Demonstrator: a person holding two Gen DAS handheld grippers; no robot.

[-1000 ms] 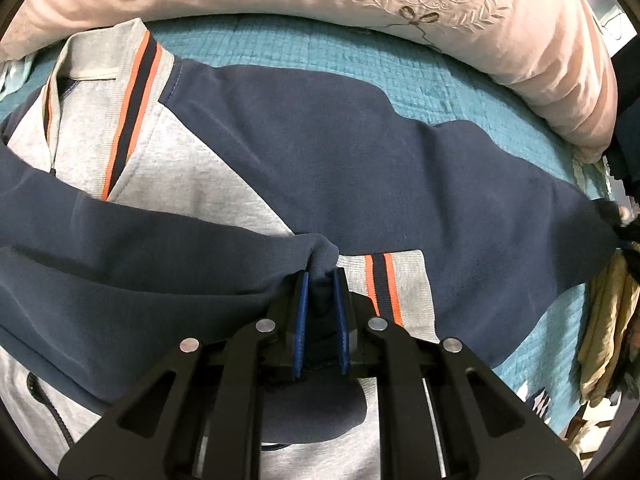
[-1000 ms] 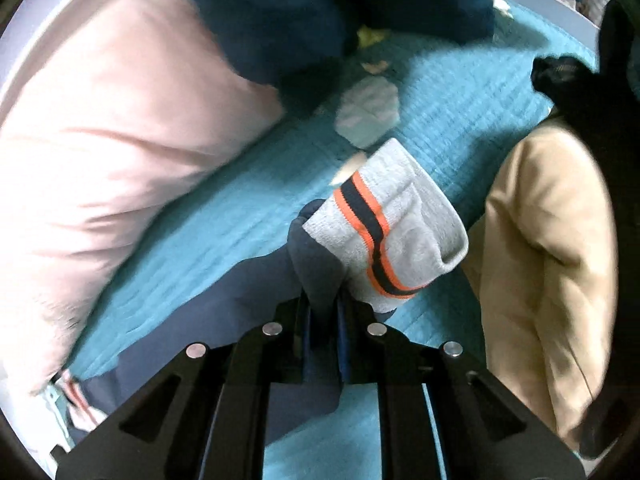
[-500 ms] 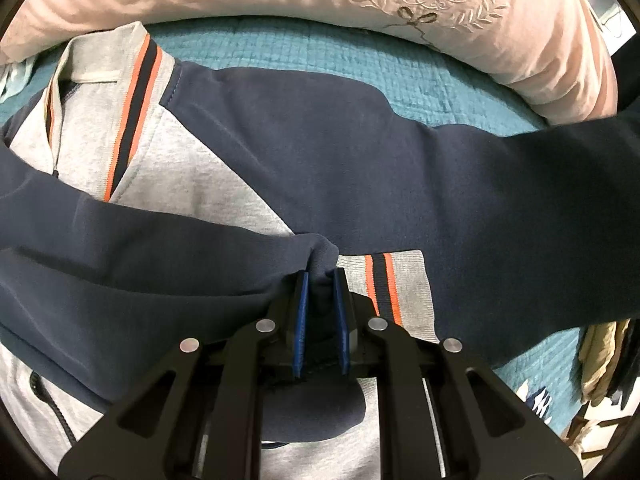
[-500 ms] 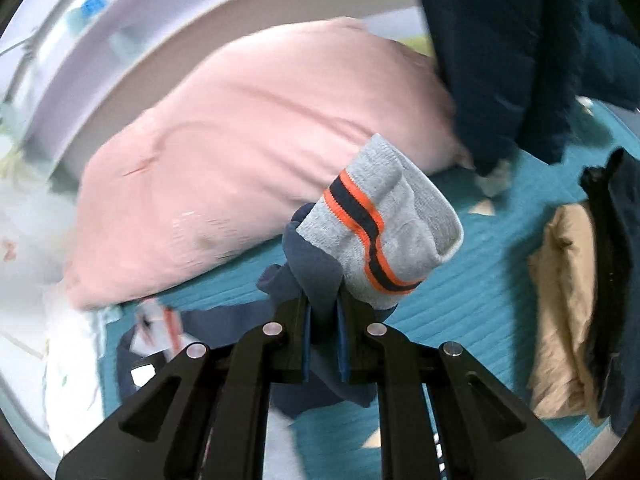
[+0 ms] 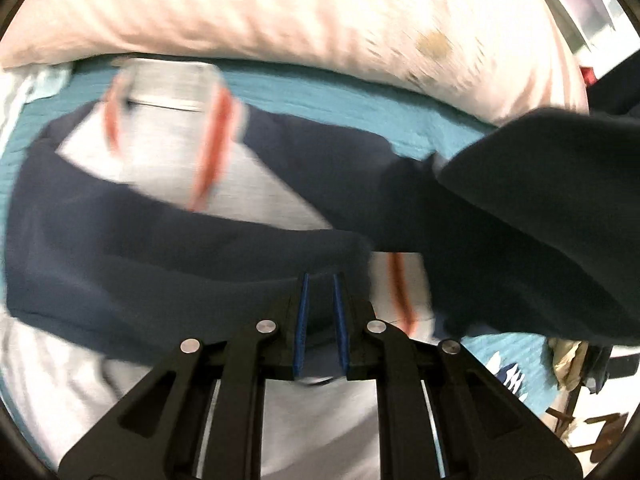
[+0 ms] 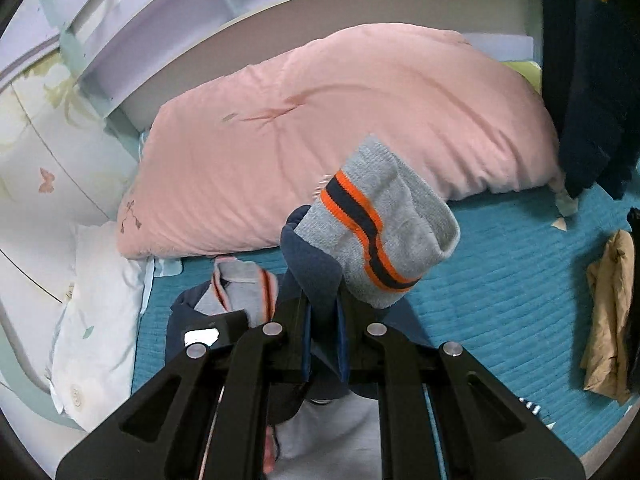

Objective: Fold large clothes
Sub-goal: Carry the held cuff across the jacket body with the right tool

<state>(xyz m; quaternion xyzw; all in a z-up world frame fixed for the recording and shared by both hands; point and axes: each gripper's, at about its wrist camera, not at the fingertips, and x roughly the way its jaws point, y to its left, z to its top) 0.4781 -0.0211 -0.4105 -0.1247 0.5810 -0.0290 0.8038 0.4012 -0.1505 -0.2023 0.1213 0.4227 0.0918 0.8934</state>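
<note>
A grey and navy sweatshirt [image 5: 256, 184] with orange-striped trim lies on the teal bed cover [image 5: 344, 92]. One navy sleeve [image 5: 168, 256] is folded across its chest. My left gripper [image 5: 320, 280] sits low over that sleeve's end by the grey cuff [image 5: 396, 280], its blue pads a little apart with navy cloth between them. My right gripper [image 6: 322, 300] is shut on the other navy sleeve [image 6: 316, 264] just behind its grey orange-striped cuff [image 6: 384, 220] and holds it up in the air. That raised sleeve [image 5: 540, 208] crosses the right side of the left wrist view.
A large pink pillow [image 6: 320, 132] lies along the head of the bed, a white pillow [image 6: 96, 312] at the left. A tan garment [image 6: 608, 312] lies at the right edge. Dark clothes [image 6: 588, 80] hang at the upper right.
My right gripper has lifted the sleeve and swung it up and over toward the sweatshirt's body. The left gripper has pulled back a little; its view is blurred by motion.
</note>
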